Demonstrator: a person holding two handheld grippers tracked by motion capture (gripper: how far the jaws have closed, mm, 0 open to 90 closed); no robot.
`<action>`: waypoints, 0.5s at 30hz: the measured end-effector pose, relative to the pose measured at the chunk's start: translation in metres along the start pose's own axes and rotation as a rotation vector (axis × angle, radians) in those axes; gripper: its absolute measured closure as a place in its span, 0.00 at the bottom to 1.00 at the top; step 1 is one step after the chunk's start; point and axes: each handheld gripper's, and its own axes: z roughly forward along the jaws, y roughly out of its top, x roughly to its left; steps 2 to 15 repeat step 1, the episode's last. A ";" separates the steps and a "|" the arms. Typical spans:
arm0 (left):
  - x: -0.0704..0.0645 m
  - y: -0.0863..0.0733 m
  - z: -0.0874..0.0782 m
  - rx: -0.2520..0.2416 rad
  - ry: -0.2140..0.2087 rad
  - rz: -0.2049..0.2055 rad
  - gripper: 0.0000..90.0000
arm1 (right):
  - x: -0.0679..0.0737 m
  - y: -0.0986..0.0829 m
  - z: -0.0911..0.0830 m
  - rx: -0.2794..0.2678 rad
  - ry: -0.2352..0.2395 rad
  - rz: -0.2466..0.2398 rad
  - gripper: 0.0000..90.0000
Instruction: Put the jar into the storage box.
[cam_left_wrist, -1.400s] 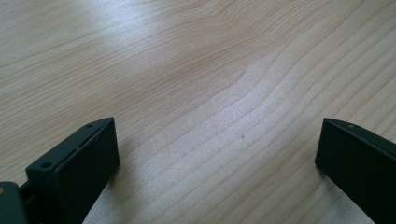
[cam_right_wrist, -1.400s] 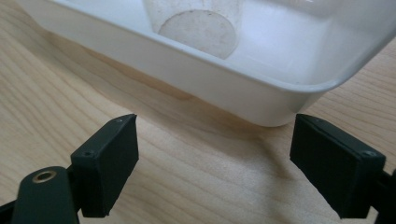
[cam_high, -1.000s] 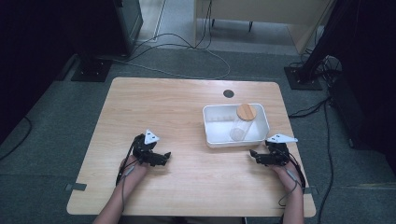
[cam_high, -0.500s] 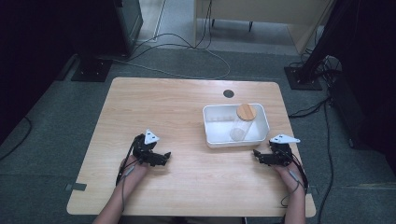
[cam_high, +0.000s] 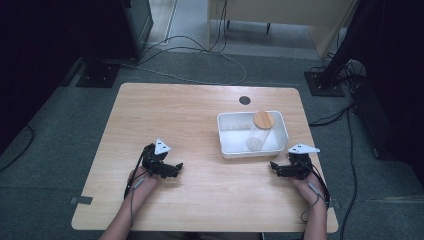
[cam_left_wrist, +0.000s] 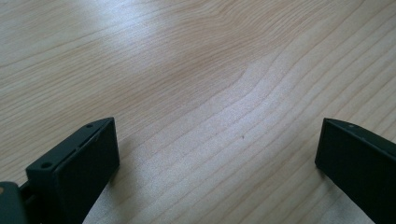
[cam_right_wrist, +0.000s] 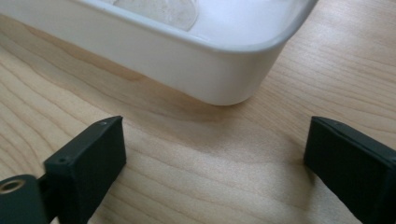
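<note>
We see a big light wooden table (cam_high: 200, 120) with a small round black hole (cam_high: 244, 100) near its far edge. On its right part sits a white plastic tub with rounded corners (cam_high: 223, 135). Inside the tub lies a clear glass jar with a round wooden lid (cam_high: 259, 131), tipped on its side, lid toward the far wall.

Our two forearms come in from the near edge and lie low on the wood. The left black gripper (cam_high: 175, 169) rests on the table, well apart from the tub. Its jaws stand wide apart with bare wood between them. The right black gripper (cam_high: 273, 166) rests just beside the tub's near right corner (cam_right_wrist: 233, 88). Its jaws are wide apart too and hold nothing. We can read no words anywhere.
</note>
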 end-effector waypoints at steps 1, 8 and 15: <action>0.000 0.000 0.000 0.000 0.000 0.000 0.00 | 0.000 0.001 0.001 0.005 -0.011 0.013 0.03; 0.000 0.000 0.000 0.000 0.000 0.000 0.00 | 0.000 0.001 0.001 0.005 -0.011 0.013 0.03; 0.000 0.000 0.000 0.000 0.000 0.000 0.00 | 0.000 0.001 0.001 0.005 -0.011 0.013 0.03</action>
